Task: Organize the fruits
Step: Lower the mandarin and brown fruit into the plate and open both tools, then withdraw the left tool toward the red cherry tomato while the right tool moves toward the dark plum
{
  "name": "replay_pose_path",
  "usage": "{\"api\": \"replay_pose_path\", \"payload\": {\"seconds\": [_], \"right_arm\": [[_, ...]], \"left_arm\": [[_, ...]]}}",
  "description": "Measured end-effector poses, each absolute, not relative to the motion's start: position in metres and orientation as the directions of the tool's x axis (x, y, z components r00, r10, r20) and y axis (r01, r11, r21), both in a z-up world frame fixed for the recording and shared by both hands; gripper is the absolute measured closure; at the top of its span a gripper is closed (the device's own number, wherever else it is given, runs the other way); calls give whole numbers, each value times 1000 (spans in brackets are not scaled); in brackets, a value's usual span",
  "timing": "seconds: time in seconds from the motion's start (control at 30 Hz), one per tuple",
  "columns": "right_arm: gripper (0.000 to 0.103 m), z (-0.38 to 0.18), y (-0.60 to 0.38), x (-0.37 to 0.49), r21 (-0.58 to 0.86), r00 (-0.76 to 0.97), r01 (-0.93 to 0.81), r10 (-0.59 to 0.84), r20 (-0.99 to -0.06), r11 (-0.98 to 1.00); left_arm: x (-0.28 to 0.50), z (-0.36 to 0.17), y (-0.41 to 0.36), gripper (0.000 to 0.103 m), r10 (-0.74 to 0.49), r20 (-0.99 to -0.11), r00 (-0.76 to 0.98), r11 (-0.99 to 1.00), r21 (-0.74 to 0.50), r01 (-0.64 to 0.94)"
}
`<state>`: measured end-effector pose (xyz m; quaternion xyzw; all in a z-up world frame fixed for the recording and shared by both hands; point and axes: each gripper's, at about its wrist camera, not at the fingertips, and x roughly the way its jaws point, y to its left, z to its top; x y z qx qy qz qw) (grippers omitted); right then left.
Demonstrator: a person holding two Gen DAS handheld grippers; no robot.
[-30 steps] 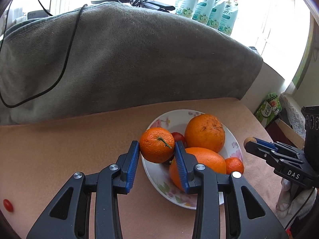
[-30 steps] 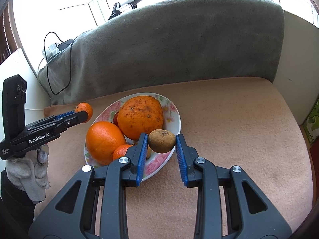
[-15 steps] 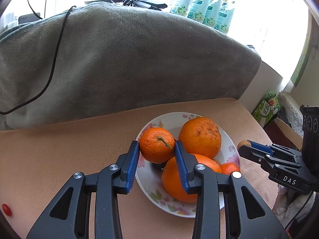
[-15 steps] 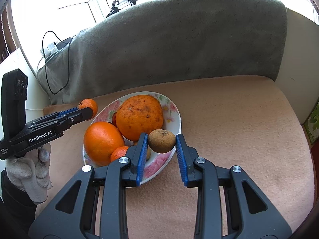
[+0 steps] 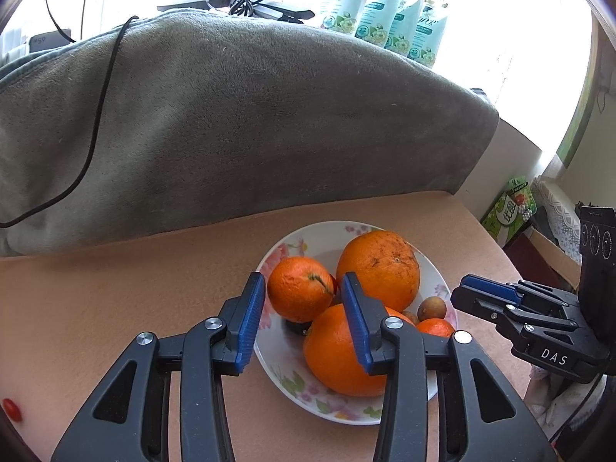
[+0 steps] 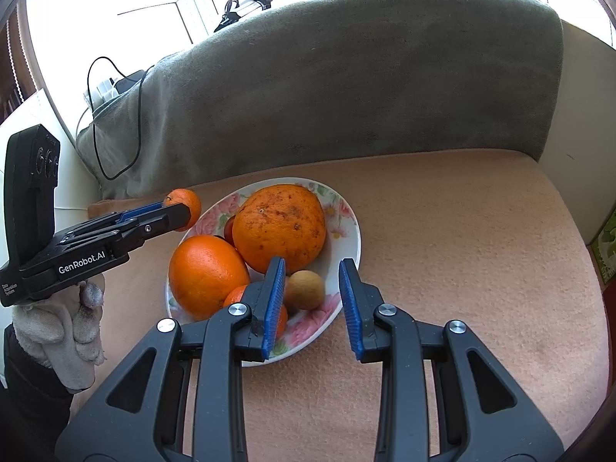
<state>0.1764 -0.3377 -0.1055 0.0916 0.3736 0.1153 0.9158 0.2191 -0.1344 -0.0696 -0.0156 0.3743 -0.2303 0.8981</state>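
Observation:
A flowered plate (image 5: 308,238) (image 6: 346,215) on the tan cushion holds two big oranges (image 5: 379,265) (image 6: 208,275), a small tangerine (image 5: 435,327) and other small fruit. My left gripper (image 5: 303,296) is shut on a mandarin (image 5: 300,288) and holds it over the plate's left side; the mandarin also shows in the right wrist view (image 6: 186,202). My right gripper (image 6: 312,283) is open over the plate's near rim. A brown kiwi-like fruit (image 6: 306,290) (image 5: 432,308) lies on the plate between its jaws, touching neither.
A grey blanket (image 5: 231,127) covers the backrest behind the plate, with a black cable (image 5: 104,88) across it. A small red fruit (image 5: 11,410) lies on the cushion at far left. Boxes and bags (image 5: 512,208) stand beyond the cushion's right edge.
My left gripper carried the mandarin right, over the plate. My right gripper opened and let the brown fruit drop onto the plate.

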Motion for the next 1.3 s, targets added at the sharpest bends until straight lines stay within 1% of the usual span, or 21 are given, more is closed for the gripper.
{"api": "replay_pose_path", "payload": {"seconds": [0.07, 0.1, 0.17, 0.27, 0.3, 0.37, 0.4, 0.43, 0.47, 0.5, 0.6, 0.67, 0.7, 0.73, 1.3], "right_arm": [[56, -105, -337, 176, 251, 697, -143, 277, -661, 957], [45, -105, -337, 175, 251, 701, -142, 276, -657, 957], [44, -104, -338, 173, 258, 709, -145, 283, -646, 955], [44, -102, -336, 172, 260, 709, -152, 289, -643, 953], [43, -102, -336, 171, 260, 709, -154, 290, -643, 953], [39, -101, -335, 170, 260, 708, -160, 294, -642, 952], [31, -100, -334, 170, 256, 711, -160, 291, -640, 953], [27, -99, -333, 169, 252, 716, -158, 286, -637, 955], [26, -98, -334, 168, 250, 722, -157, 283, -632, 956], [26, -98, -334, 168, 250, 724, -155, 282, -630, 956], [25, -97, -334, 166, 252, 722, -151, 281, -632, 956], [20, -97, -334, 166, 250, 721, -148, 277, -635, 957], [16, -96, -334, 165, 250, 723, -145, 275, -634, 957], [16, -96, -333, 163, 249, 727, -143, 272, -630, 958], [16, -80, -320, 137, 244, 741, -157, 277, -611, 957]], "left_arm": [[219, -67, -135, 52, -426, -660, 619, 894, -198, 403], [218, -67, -134, 52, -426, -658, 621, 893, -197, 404], [217, -66, -134, 52, -427, -655, 623, 893, -196, 405], [216, -66, -133, 43, -425, -652, 628, 894, -194, 403], [216, -65, -133, 42, -425, -651, 629, 894, -195, 403], [214, -64, -133, 42, -425, -650, 629, 894, -193, 404], [214, -63, -134, 41, -422, -651, 631, 895, -189, 403], [213, -62, -134, 39, -418, -651, 633, 897, -185, 402], [212, -61, -134, 33, -415, -651, 636, 899, -183, 399], [211, -60, -134, 31, -413, -649, 639, 900, -183, 396], [208, -56, -133, 31, -408, -646, 645, 903, -181, 391], [206, -55, -132, 29, -401, -646, 649, 906, -174, 386], [205, -54, -132, 26, -395, -647, 652, 908, -168, 384], [204, -53, -132, 25, -389, -646, 657, 911, -162, 380], [167, -30, -107, 24, -362, -607, 708, 924, -135, 357]]}}
